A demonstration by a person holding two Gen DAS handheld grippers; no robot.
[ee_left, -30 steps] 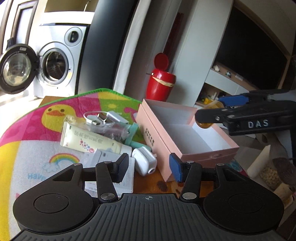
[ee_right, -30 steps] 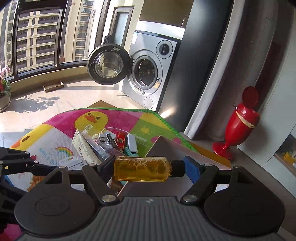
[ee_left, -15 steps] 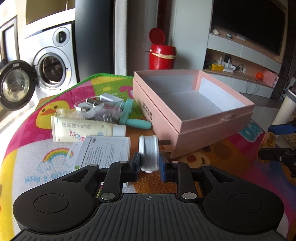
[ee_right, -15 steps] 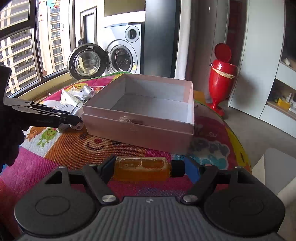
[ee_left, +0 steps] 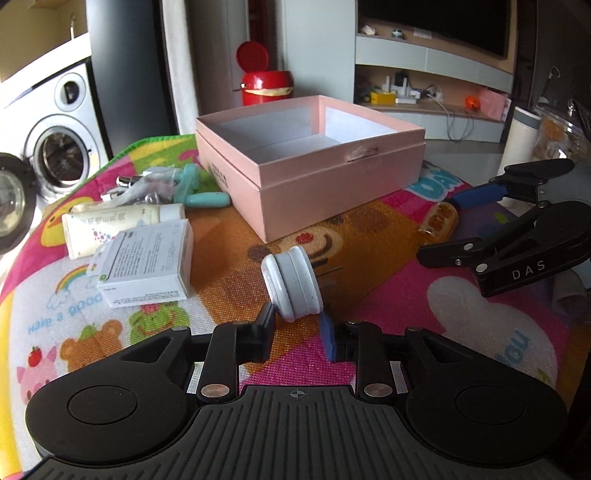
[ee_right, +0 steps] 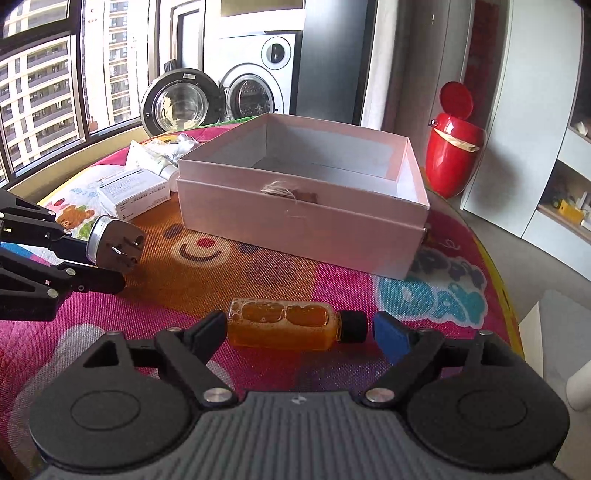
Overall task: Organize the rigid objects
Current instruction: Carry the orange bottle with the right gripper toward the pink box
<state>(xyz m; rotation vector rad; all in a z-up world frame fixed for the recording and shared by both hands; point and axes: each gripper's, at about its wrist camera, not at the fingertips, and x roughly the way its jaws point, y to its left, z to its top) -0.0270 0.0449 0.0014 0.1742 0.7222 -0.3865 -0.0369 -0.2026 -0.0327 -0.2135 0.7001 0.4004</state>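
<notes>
mat [ee_left: 461, 306]: woven textured plastic, printed | box [ee_left: 332, 184]: matt pink cardboard, white inside | bottle [ee_right: 284, 325]: clear glossy, amber liquid, black cap | plug [ee_left: 291, 284]: smooth white plastic | bin [ee_right: 452, 155]: glossy red | carton [ee_left: 147, 269]: matt paper

Bright daylight pours in from the windows [ee_right: 40, 85] at ten o'clock in the right wrist view, warming the play mat [ee_right: 258, 273] with an orange cast. Both views are sharp at centre, while fisheye bending curves the edges. The television [ee_left: 436, 18] at one o'clock stays dark.
</notes>
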